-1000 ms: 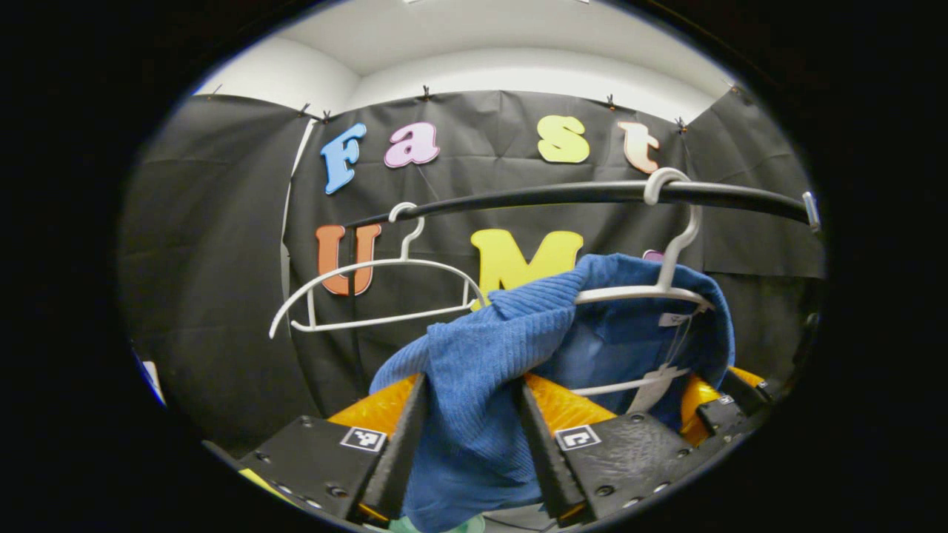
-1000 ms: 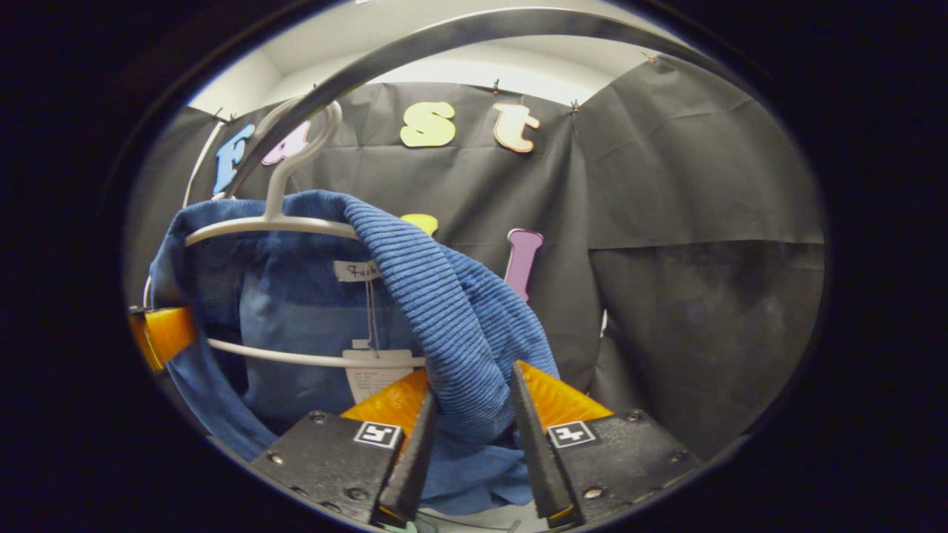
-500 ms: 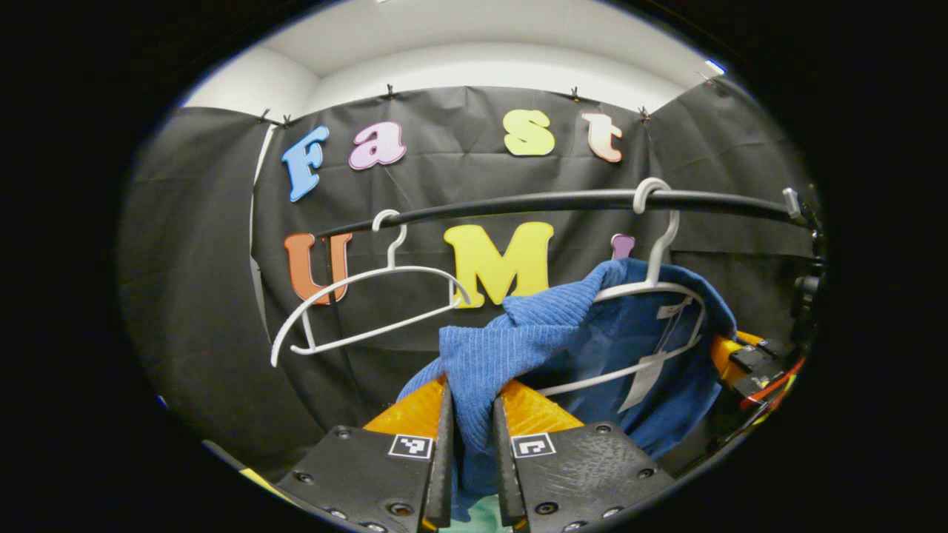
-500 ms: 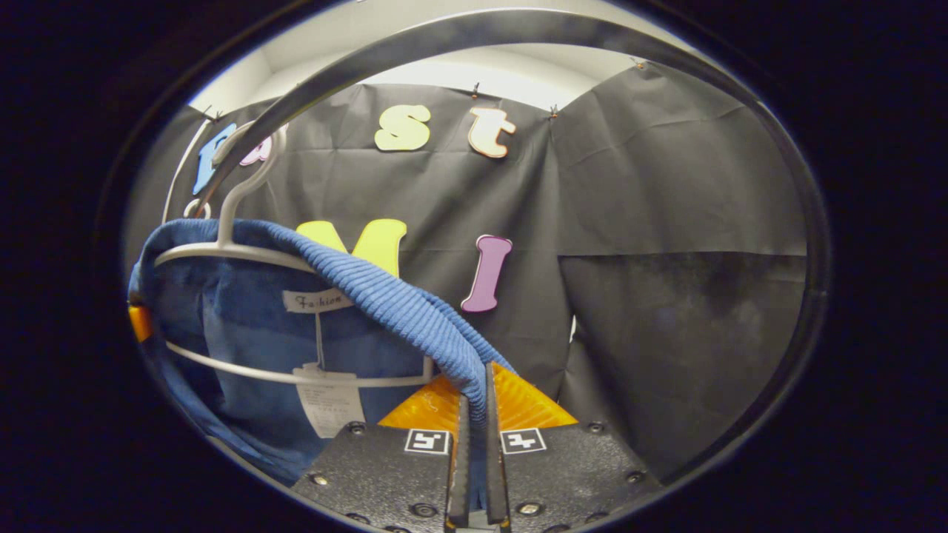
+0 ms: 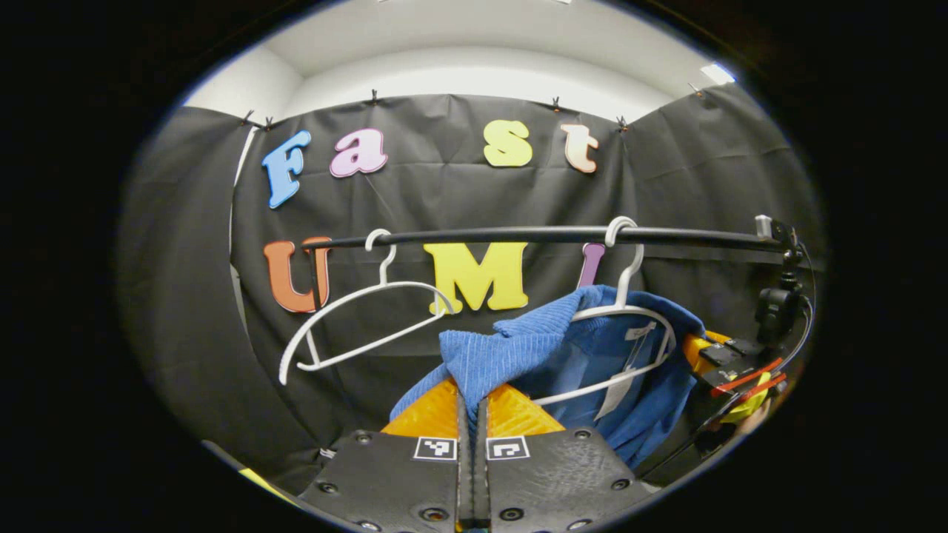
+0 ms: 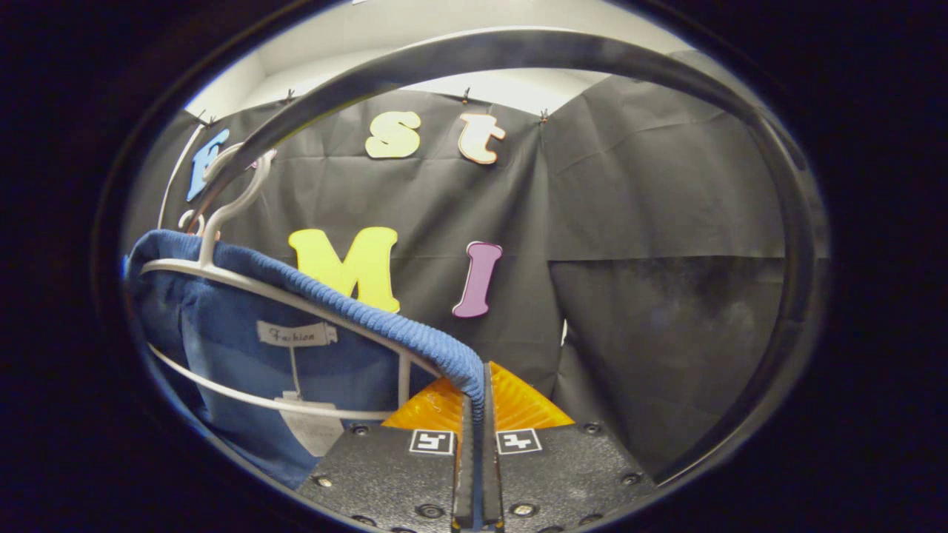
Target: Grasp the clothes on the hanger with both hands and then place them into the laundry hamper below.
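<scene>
A blue ribbed sweater (image 5: 518, 348) hangs on a white hanger (image 5: 629, 311) from a black rail (image 5: 518, 235). In the left gripper view my left gripper (image 5: 471, 403) is shut on the sweater's near shoulder, which bunches up above the fingers. The other gripper (image 5: 722, 355) shows at the sweater's far side. In the right gripper view my right gripper (image 6: 478, 396) is shut on the other shoulder of the sweater (image 6: 222, 348), whose ribbed edge runs up to the hanger (image 6: 244, 285). A tag hangs inside the collar. The hamper is hidden.
A second white hanger (image 5: 355, 318), bare, hangs tilted on the rail to the left of the sweater. The rail (image 6: 518, 55) arcs close overhead in the right gripper view. Black cloth walls stand behind and to both sides.
Both grippers went from open around the sweater's shoulders to shut on them. Both have drawn back, stretching the shoulders off the hanger ends.
</scene>
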A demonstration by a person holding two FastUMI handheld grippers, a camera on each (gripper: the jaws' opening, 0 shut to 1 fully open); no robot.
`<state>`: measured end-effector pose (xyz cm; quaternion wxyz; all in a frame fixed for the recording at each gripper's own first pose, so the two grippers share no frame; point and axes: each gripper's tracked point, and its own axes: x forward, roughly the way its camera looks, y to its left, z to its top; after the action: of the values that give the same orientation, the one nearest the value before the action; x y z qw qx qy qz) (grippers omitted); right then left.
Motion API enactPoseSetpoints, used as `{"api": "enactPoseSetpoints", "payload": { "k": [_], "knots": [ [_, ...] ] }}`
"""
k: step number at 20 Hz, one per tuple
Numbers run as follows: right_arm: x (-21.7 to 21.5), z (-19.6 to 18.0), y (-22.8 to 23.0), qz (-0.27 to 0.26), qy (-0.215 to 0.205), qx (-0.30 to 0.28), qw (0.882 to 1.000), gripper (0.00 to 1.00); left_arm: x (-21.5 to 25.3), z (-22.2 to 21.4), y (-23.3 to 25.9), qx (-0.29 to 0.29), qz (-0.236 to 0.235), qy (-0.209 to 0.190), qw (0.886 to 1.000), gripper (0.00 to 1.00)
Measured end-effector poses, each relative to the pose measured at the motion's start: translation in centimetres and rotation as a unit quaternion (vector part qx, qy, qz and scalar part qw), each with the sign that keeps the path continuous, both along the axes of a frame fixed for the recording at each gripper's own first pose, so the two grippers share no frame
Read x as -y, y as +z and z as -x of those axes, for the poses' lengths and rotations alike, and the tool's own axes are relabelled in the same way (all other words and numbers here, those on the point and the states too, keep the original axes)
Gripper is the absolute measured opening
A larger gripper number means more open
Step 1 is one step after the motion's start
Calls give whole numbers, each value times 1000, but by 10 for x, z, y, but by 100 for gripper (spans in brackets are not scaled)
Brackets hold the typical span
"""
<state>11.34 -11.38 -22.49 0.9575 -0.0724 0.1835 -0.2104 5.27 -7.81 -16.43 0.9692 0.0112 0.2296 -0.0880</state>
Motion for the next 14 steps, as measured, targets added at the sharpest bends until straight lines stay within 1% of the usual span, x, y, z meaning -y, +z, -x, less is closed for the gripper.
{"api": "enactPoseSetpoints", "payload": {
  "k": [1,3,4,6,7,10,11,12,14],
  "knots": [
    [0,-1,2,6,1,0,1000,8,-4,1,2,-9,1,-7,1000,1],
    [0,-2,10,27,5,5,1000,8,-11,3,12,-21,-16,-25,999,1],
    [2,-2,12,35,7,6,999,8,-13,3,13,-26,-24,-35,999,4],
    [1,-2,16,34,12,5,999,8,-13,6,14,-39,-37,-58,997,3],
    [2,-1,15,32,15,2,999,7,-13,6,17,-44,-45,-72,995,0],
    [-3,0,19,42,31,-1,999,7,-19,3,32,-44,-70,-109,991,1],
    [-5,0,20,47,36,-2,998,7,-21,2,35,-48,-69,-118,989,3],
    [-4,1,22,51,41,-3,998,7,-22,1,37,-55,-63,-129,988,1],
    [-7,1,22,43,52,-7,998,8,-26,-1,42,-67,-54,-146,985,1]
  ]
}}
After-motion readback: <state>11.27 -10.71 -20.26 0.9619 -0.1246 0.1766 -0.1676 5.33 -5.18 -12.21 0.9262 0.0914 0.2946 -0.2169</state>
